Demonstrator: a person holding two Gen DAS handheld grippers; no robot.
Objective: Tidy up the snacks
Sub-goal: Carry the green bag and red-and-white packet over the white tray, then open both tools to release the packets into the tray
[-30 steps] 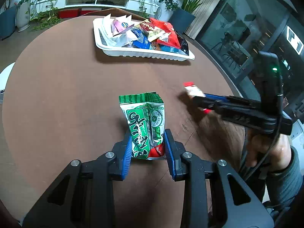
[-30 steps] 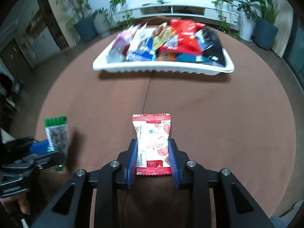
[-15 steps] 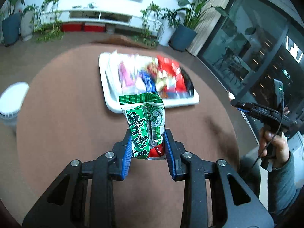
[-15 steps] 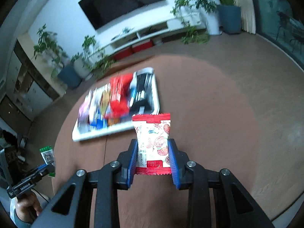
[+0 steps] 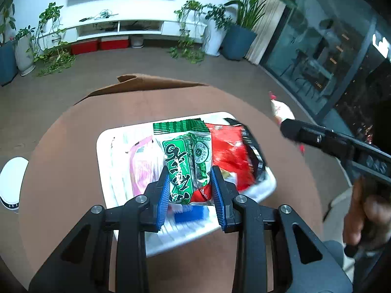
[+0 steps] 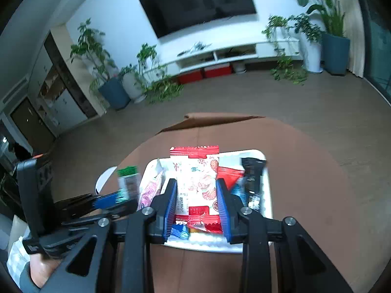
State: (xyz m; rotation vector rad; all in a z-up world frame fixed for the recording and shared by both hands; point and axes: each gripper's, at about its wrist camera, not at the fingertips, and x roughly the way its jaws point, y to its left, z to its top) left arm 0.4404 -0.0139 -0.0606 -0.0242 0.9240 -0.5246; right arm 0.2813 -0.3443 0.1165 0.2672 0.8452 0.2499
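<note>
My left gripper (image 5: 190,188) is shut on a green and white snack packet (image 5: 185,161), held in the air above the white tray (image 5: 103,146). The tray holds several snack packets, among them a red one (image 5: 229,151) and a pink one (image 5: 141,163). My right gripper (image 6: 196,202) is shut on a white packet with red ends (image 6: 196,180), also raised over the white tray (image 6: 266,195). In the right wrist view the left gripper (image 6: 114,197) with its green packet (image 6: 127,178) shows at the left. The right gripper's fingers (image 5: 317,136) reach in from the right in the left wrist view.
The tray sits on a round brown table (image 5: 61,166). A brown cardboard flap (image 5: 146,85) sticks up behind the table's far edge. A white round object (image 5: 11,180) stands beside the table at the left. A person's hand (image 5: 366,210) holds the right gripper.
Both grippers rose off the table and moved forward with their packets; they now hang over the tray, which has come much closer in both views.
</note>
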